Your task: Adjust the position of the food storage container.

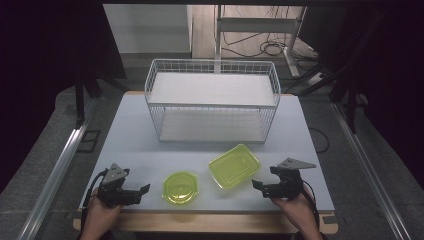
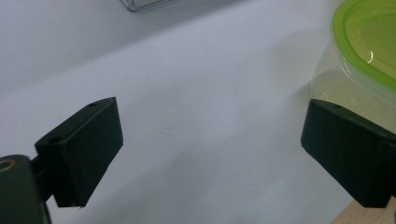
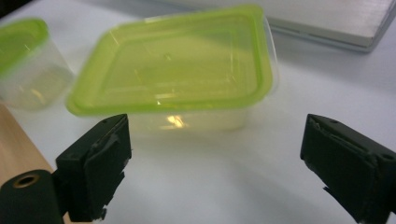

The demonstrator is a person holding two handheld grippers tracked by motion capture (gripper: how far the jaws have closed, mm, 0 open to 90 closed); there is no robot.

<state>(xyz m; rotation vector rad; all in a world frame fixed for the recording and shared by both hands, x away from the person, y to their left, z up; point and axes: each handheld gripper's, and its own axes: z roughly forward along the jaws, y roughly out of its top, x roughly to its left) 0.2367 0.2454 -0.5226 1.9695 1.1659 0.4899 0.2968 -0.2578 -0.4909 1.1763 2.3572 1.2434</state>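
Here we stand at the very start of the work, both tools resting low at the near edge of the white table [image 1: 130, 145] and nothing yet in hand. Farthest back sits the wire basket shelf [image 1: 212, 100], two-tiered and bare, well apart from everything else; it looks to us like the likely place for the containers, though that is our guess. In front of it, between our two hands, lie the two things we mean to handle: the rectangular container [image 1: 234, 165] with its green lid, turned a little askew, and just beside it to the left the round container [image 1: 181, 187], also green-lidded, close to the table's front edge.

Our right gripper [image 1: 259, 185] points at the rectangular container, its jaws spread wide and holding nothing; in the right gripper view the box [image 3: 173, 70] lies just ahead between the jaws, not yet touched. Our left gripper [image 1: 142, 190] is likewise wide apart and empty, aimed toward the round container, whose lid rim [image 2: 369, 46] shows near one jaw in the left gripper view.

We judge the step in hand to be the approach. Next, each tool needs to ease forward so its jaws straddle a container's clear wall below the lid, squarely, then close gently, since the thin plastic may flex or slip
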